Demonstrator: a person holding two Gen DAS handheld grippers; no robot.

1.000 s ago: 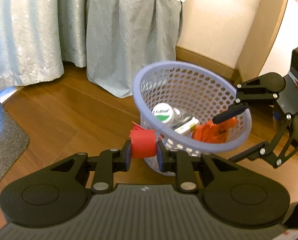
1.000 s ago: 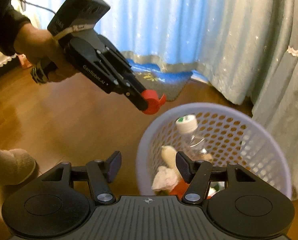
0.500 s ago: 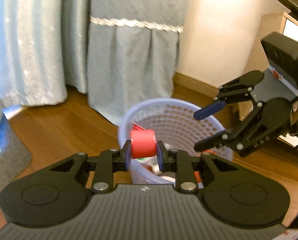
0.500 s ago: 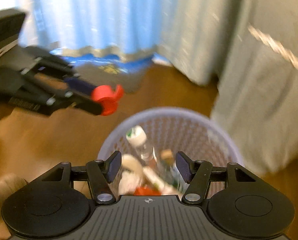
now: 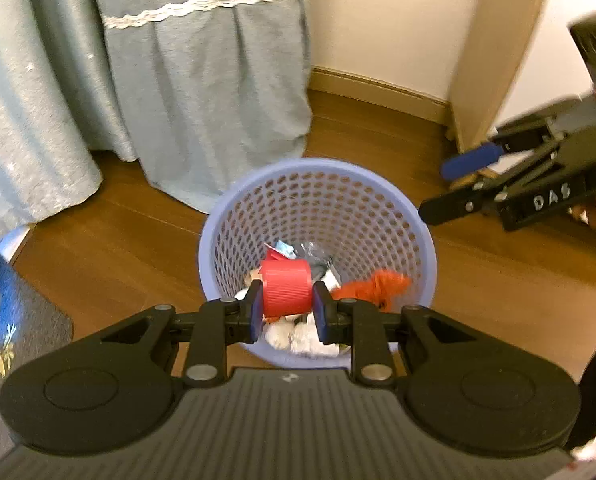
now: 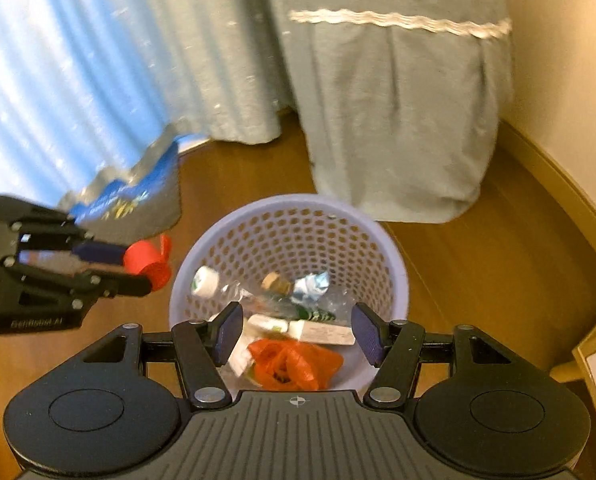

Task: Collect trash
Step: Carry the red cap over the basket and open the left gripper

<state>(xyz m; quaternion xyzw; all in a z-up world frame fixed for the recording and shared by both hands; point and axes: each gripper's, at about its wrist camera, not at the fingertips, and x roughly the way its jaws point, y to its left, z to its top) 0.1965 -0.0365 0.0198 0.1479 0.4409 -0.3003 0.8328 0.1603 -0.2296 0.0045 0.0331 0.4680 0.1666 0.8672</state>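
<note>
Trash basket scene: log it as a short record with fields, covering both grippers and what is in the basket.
left gripper: shut on a red cap, held above the basket's opening
right gripper: open, holding nothing, above the basket
basket: lilac, perforated, upright on the wood floor
basket contents: orange bag, clear bottle with white cap, white cartons and wrappers
behind the basket: blue-grey curtains

Both wrist views look down into the basket [image 5: 425, 236] from opposite sides.

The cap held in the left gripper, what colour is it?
Red, with a ribbed side. The cap shows best in the left wrist view.
</note>
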